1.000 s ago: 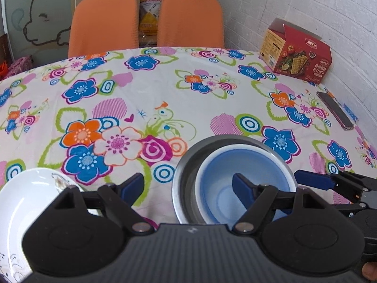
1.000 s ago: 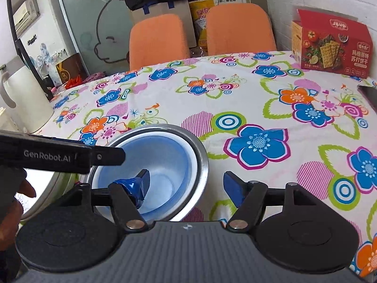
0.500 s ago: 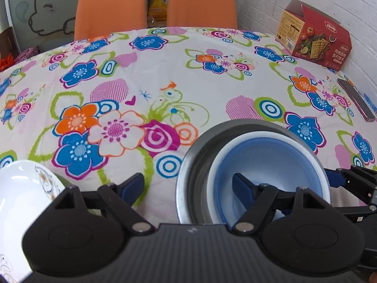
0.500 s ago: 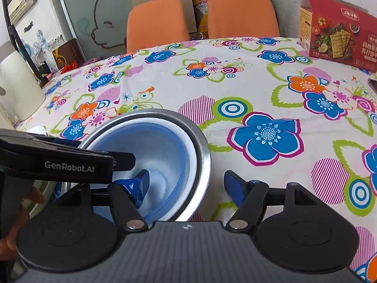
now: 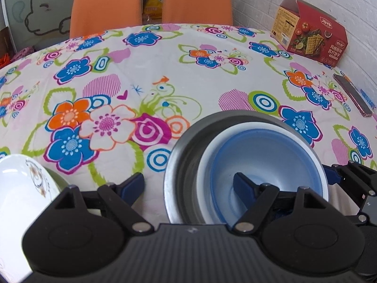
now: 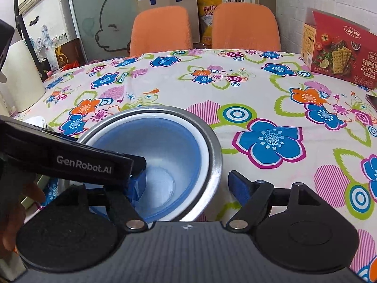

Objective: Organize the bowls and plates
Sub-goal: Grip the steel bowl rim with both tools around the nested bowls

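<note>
Right now both pairs of tongs stand apart, clamped on nothing, and each straddles one side of the nested bowls. The left tongs (image 5: 188,184) have their right finger down inside the blue bowl (image 5: 264,158) and their left finger outside the metal bowl (image 5: 186,155); the right tongs (image 6: 186,181) mirror that on the opposite wall. Judging from this, the risk is a lopsided squeeze: each pair would pinch the blue bowl, the white rim around it and the steel wall together, so the stack could tilt or the inner bowl slip loose on lifting. The left tongs' body also crosses close over the right pair's inner finger, so they could knock. Left of the metal bowl lies a white plate (image 5: 16,195) on the bench (image 5: 212,89). Beyond the metal bowl, to the right, stands a cracker box (image 5: 313,37).
</note>
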The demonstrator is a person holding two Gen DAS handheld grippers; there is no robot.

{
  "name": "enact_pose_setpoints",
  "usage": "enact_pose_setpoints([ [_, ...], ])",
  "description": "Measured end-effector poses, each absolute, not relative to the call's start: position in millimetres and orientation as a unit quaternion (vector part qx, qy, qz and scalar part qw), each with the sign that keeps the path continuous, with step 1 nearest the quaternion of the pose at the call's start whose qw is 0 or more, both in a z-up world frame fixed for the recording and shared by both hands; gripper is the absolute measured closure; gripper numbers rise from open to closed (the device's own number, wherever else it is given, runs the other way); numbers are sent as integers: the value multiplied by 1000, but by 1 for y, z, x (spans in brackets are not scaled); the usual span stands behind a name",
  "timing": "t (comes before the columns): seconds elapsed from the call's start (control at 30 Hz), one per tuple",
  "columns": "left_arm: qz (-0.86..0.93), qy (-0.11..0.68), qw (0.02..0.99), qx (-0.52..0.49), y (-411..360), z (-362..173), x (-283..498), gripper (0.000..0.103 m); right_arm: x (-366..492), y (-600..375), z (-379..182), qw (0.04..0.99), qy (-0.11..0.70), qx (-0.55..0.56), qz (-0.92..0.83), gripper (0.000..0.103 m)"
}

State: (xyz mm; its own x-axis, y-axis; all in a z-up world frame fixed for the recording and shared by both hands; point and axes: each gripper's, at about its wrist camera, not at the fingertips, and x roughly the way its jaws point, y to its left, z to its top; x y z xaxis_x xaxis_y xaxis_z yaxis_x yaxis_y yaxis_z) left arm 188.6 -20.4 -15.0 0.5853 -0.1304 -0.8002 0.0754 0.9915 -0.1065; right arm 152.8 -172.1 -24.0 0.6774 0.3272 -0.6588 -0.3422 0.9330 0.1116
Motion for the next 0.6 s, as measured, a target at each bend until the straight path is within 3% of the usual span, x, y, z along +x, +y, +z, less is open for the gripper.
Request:
enact_pose_setpoints([
  [0.2,-64,450,890,-30,-20,-14,187,30,147,-174,-24,915,349,0,205,48],
  [0.23,-72,448,890,-33,-20,-12,187,36,146,-173,-23,914,349,-1,207,50],
  [0.27,-85,449,889,-40,-20,-10,186,55,144,-170,-21,914,347,-1,211,50],
  [0.6,-84,435,895,-54,-14,17,177,59,132,-160,4,920,335,6,205,47],
])
